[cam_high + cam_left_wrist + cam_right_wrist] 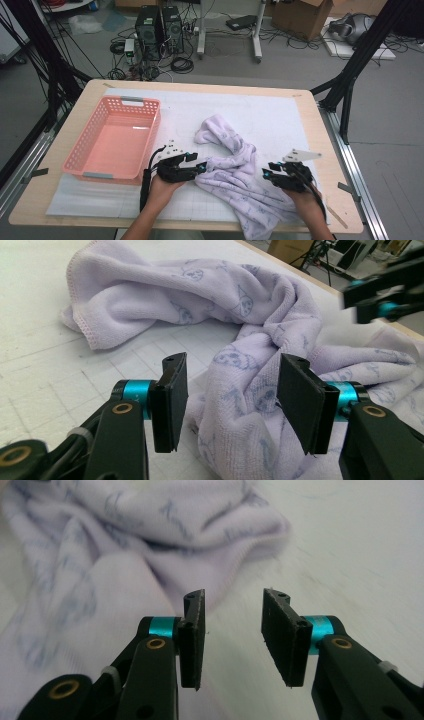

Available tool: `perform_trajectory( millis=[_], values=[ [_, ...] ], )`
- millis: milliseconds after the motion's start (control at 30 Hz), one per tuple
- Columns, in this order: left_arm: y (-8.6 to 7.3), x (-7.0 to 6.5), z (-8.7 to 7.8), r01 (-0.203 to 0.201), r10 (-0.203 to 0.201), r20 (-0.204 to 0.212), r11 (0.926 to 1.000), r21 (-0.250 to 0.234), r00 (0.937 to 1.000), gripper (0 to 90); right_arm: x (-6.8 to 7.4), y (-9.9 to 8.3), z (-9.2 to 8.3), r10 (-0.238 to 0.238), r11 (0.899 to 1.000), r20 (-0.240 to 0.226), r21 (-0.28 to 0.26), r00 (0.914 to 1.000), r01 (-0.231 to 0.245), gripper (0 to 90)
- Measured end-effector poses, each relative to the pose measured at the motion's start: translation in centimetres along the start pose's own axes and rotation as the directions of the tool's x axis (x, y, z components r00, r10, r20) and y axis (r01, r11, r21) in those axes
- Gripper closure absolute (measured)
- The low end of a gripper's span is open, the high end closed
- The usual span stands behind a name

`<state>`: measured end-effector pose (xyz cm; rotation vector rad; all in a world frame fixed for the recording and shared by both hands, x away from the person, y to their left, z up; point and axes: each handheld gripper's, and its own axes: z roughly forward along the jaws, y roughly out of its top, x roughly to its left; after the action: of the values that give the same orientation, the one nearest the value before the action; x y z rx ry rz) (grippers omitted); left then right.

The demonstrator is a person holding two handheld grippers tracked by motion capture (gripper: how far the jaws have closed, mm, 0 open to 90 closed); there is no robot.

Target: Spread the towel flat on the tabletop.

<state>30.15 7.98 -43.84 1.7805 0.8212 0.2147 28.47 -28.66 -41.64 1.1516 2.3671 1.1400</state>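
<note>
A pale lilac towel with small printed figures lies crumpled on the white gridded mat, one end draped over the table's near edge. My left gripper sits at the towel's left edge. In the left gripper view its jaws stand open, with a fold of towel rising between them and gaps on both sides. My right gripper hovers over the towel's right part. In the right gripper view it is open with nothing between its pads; the towel lies ahead and to the left, blurred.
An empty pink plastic basket stands on the left of the table, close to my left hand. The white mat stretches bare behind the towel. The right gripper shows far off in the left gripper view.
</note>
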Motion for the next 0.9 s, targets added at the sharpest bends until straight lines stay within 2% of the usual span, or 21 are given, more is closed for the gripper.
perform_trajectory(
  millis=[67,133,200,233,267,300,333,367,467,533,567,633,667,700,733,800,900],
  values=[
    [0.0,0.0,0.0,0.005,-0.005,-0.003,1.0,-0.005,1.0,46.2,0.2,0.9,2.1,0.003,0.999,-0.019,0.046,0.9998,-0.002,57.5],
    [0.0,0.1,0.0,0.004,-0.004,-0.005,1.0,0.0,1.0,46.2,0.4,1.6,4.0,-0.003,0.995,-0.005,0.103,1.0,0.003,58.9],
    [0.0,0.1,-0.1,0.008,-0.008,-0.005,1.0,-0.004,1.0,46.2,0.4,1.9,5.2,-0.035,0.987,0.034,0.156,0.9988,0.029,72.7],
    [0.0,0.1,-0.1,0.012,-0.012,-0.002,0.9999,-0.006,0.9999,46.2,0.2,2.1,5.1,-0.046,0.988,0.035,0.151,0.9983,0.04,85.5],
    [-0.1,0.1,-0.1,0.016,-0.016,0.002,0.9998,-0.008,0.9999,46.1,-0.1,2.3,5.0,-0.071,0.985,0.06,0.159,0.9957,0.06,90.0],
    [-0.1,0.1,-0.1,0.018,-0.018,0.005,0.9998,-0.009,0.9998,46.2,-0.5,2.4,4.8,-0.081,0.986,0.09,0.153,0.9926,0.067,90.0],
    [-0.1,0.1,-0.1,0.018,-0.018,0.005,0.9998,-0.009,0.9998,46.2,-1.1,2.5,4.6,-0.096,0.984,0.14,0.161,0.9855,0.074,90.0],
    [-0.1,0.1,-0.1,0.018,-0.018,0.006,0.9998,-0.007,0.9998,46.2,-1.8,2.6,4.3,-0.094,0.985,0.177,0.162,0.9797,0.065,90.0],
    [-0.1,0.2,-0.2,0.029,-0.029,0.001,0.9994,-0.018,0.9996,46.3,-4.7,2.3,3.0,0.019,0.993,0.238,0.112,0.9711,-0.047,90.0],
    [0.0,0.4,-0.3,0.036,-0.037,-0.004,0.9989,-0.028,0.9993,46.5,-5.9,2.0,2.4,0.117,0.989,0.195,0.063,0.9739,-0.131,89.4],
    [0.0,0.5,-0.4,0.034,-0.034,-0.005,0.9989,-0.031,0.9994,47.0,-5.9,2.0,2.4,0.117,0.99,0.174,0.052,0.9777,-0.128,87.5],
    [-0.1,0.5,-0.4,0.037,-0.037,-0.009,0.9987,-0.036,0.9993,48.0,-4.9,1.9,2.6,0.088,0.995,0.125,0.038,0.9882,-0.094,65.7],
    [-0.1,0.6,-0.4,0.034,-0.034,-0.01,0.9989,-0.034,0.9994,48.0,-4.4,1.9,2.8,0.09,0.995,0.077,0.036,0.993,-0.093,56.5],
    [-0.1,0.6,-0.4,0.031,-0.031,-0.011,0.9989,-0.035,0.9995,48.0,-3.9,1.8,3.0,0.076,0.996,0.04,0.042,0.9963,-0.078,50.3],
    [-0.1,0.6,-0.4,0.027,-0.028,-0.011,0.9989,-0.037,0.9995,47.9,-3.1,1.8,3.2,0.052,0.998,0.046,0.043,0.9976,-0.054,46.3],
    [-0.1,0.5,-0.4,0.024,-0.025,-0.012,0.9991,-0.034,0.9996,47.3,-1.9,1.5,3.8,0.024,0.999,0.02,0.043,0.9995,-0.024,41.8],
    [-0.1,0.6,-0.4,0.024,-0.024,-0.016,0.9993,-0.029,0.9996,46.5,-0.2,1.2,5.2,-0.029,0.995,-0.004,0.097,0.9996,0.029,47.2]
  ],
)
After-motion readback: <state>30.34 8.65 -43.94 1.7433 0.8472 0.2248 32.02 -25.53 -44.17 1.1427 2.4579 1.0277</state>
